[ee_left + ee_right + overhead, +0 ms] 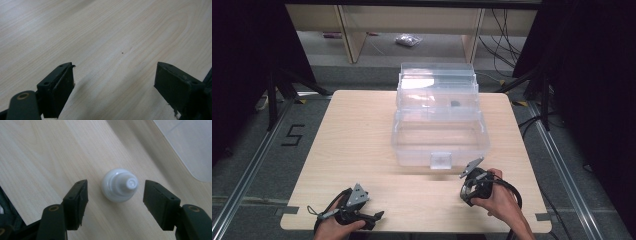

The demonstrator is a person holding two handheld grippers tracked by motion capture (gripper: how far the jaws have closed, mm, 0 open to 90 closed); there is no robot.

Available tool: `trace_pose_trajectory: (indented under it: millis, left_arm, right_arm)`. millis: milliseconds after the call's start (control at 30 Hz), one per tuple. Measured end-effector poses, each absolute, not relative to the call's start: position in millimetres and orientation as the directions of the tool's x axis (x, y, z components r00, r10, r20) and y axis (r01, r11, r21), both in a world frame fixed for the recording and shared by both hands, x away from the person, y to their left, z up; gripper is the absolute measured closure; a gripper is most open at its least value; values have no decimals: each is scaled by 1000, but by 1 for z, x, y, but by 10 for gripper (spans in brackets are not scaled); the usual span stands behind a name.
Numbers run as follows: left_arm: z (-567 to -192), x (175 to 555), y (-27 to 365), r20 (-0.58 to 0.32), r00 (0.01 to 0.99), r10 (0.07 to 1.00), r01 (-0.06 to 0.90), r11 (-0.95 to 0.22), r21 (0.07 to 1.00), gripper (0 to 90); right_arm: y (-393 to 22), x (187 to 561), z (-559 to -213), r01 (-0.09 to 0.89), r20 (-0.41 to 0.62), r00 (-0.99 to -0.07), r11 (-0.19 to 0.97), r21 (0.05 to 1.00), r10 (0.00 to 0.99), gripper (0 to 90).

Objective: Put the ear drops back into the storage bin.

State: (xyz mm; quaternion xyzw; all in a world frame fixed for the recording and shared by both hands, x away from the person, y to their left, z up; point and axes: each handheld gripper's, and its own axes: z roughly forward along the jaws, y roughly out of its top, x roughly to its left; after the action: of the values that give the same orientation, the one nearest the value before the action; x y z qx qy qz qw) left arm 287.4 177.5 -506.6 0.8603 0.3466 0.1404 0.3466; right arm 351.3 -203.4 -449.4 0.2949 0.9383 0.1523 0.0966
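Two grippers are held low over the tabletop (362,130) near its front edge. The right gripper (115,192) is pointed down near the front right corner, its jaws released and set on either side of a small white bottle (120,185), which is seen from above, apparently upright; no pad is touching it. A clear plastic box (439,135) is set just beyond, toward the far edge. The left gripper (113,82) is kept near the front left corner, jaws spread wide over bare wood.
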Motion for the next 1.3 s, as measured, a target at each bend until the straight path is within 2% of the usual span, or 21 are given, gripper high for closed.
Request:
trace_pose_trajectory:
  millis: [367, 433, 700, 933, 967, 1033, 1167, 1300]
  left_arm:
    - [-506, 288, 179, 14, 730, 684, 491, -539, 684, 154]
    - [-507, 287, 177, -7, 717, 697, 505, -512, 695, 154]
    - [-506, 287, 178, 6, 723, 691, 496, -525, 691, 154]
    - [-507, 287, 177, -4, 717, 697, 504, -513, 695, 154]
    - [-506, 288, 179, 12, 735, 677, 491, -545, 680, 154]
    - [-507, 287, 177, -3, 719, 695, 500, -514, 696, 154]
    - [-506, 287, 179, 7, 732, 681, 493, -537, 684, 154]
    - [-508, 287, 177, -9, 716, 698, 506, -510, 696, 154]
  right_arm:
    - [-195, 361, -452, 514, -95, -821, 801, 306, 563, 461]
    - [-194, 362, -453, 514, -98, -822, 805, 296, 560, 479]
    - [-189, 364, -455, 503, -98, -835, 823, 264, 542, 589]
    - [-187, 364, -449, 491, -108, -842, 834, 252, 528, 601]
    - [-186, 363, -448, 498, -109, -838, 830, 250, 535, 601]
    - [-186, 365, -446, 475, -114, -850, 843, 253, 514, 602]
    - [-185, 366, -439, 473, -109, -852, 842, 261, 512, 602]
    - [-184, 369, -431, 463, -92, -860, 843, 273, 502, 602]
